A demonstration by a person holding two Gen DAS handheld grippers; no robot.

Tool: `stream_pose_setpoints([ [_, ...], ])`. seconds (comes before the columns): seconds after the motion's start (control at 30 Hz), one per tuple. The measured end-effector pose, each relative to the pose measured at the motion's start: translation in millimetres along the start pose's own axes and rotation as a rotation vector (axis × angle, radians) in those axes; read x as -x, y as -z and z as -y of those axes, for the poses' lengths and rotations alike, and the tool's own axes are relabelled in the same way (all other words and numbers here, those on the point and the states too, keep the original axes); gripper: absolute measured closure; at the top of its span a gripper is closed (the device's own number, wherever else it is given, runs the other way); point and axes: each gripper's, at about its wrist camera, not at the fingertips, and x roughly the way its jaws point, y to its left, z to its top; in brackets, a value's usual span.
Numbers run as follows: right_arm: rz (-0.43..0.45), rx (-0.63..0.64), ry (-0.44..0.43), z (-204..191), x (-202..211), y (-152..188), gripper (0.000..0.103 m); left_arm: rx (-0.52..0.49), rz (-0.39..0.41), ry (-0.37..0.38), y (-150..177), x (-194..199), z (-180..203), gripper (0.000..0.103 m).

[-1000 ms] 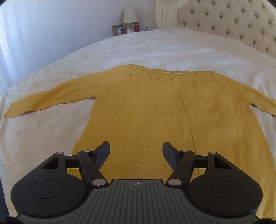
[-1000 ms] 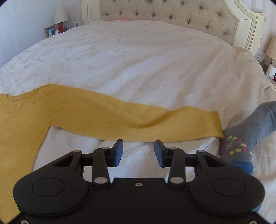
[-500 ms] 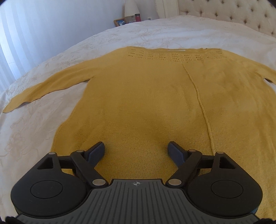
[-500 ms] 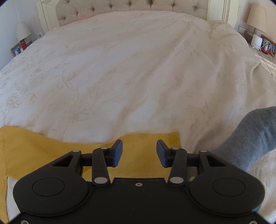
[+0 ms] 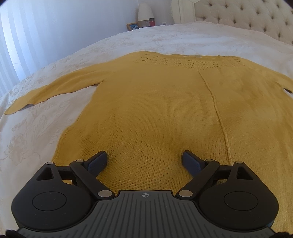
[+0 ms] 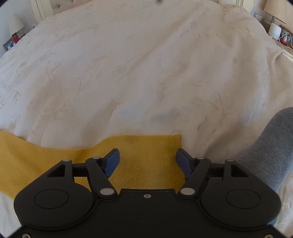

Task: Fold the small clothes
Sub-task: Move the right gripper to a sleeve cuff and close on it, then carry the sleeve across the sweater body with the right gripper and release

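While both pairs of fingers are standing spread, the right gripper [image 6: 148,161] is straddling the cuff [image 6: 172,155] at lower centre; the left gripper [image 5: 145,161] is hovering over the hem. Yellow sweater [image 5: 155,109]: lying flat across the bed [image 6: 146,64]. Likely soft, light, limp knit; pinching cuff and hem edges looks best.

It was a home bedroom. Ahead of the jaws lay a bed [image 6: 146,64], headboard [image 5: 247,18] and lamp [image 5: 145,12].
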Motion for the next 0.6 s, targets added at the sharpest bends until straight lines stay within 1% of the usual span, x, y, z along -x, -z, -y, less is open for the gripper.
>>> stream_pose_setpoints([
  [0.07,-0.048,0.007,-0.017,-5,-6,1,0.033,0.003,0.003,0.003,1,0,0,0.013],
  [0.1,-0.056,-0.008,-0.03,-5,-8,2,0.037,0.004,0.004,0.005,1,0,-1,0.013],
  [0.13,-0.053,-0.02,-0.034,-5,-8,5,0.054,0.006,0.004,0.007,2,0,-2,0.013],
  [0.17,-0.043,-0.017,-0.013,-6,-7,6,0.084,0.008,0.003,0.01,2,0,-3,0.013],
  [0.3,0.012,-0.011,0.005,-11,15,9,0.088,0.017,0.001,0.027,1,-1,-7,0.013],
  [0.33,0.034,-0.021,0.002,-12,26,9,0.091,0.02,0.001,0.033,1,-2,-8,0.013],
  [0.37,0.054,-0.031,-0.009,-14,36,7,0.093,0.021,0.001,0.037,1,-2,-8,0.013],
  [0.5,0.128,-0.046,-0.073,-30,77,-3,0.093,0.023,-0.005,0.06,-1,-1,-11,0.013],
  [0.6,0.169,-0.022,-0.124,-64,106,-16,0.093,0.023,-0.017,0.088,-5,-1,-16,0.014],
])
